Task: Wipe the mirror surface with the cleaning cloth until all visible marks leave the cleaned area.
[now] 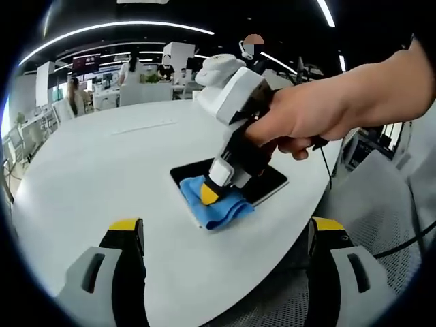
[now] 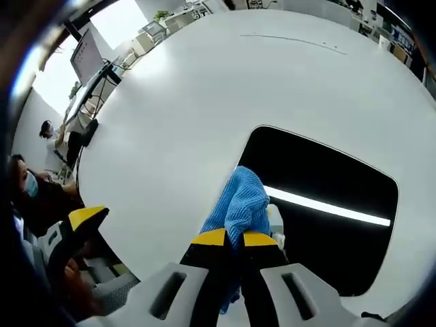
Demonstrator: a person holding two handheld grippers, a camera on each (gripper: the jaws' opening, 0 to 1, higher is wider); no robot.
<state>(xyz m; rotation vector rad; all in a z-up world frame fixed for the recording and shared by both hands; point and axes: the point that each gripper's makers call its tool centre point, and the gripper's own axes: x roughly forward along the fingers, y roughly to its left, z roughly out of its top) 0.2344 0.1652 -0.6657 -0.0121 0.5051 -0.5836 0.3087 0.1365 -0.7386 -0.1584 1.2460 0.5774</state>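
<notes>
White round bench (image 1: 102,170) carries everything. Right tool (image 2: 234,238), bottom centre of its view, is clamped on the blue cloth (image 2: 240,201), pressing it at the dark mirror's (image 2: 327,184) left edge. Left tool (image 1: 225,228) hangs apart at frame bottom.

the left gripper view looks from low at the near edge of the white table (image 1: 88,170), facing across it toward the far office. the right gripper view hangs close above the mirror (image 2: 327,204), tilted steeply down along its jaws. both views share the mirror (image 1: 269,184), the blue cloth (image 1: 218,204) (image 2: 238,204) and the tabletop (image 2: 204,88).
</notes>
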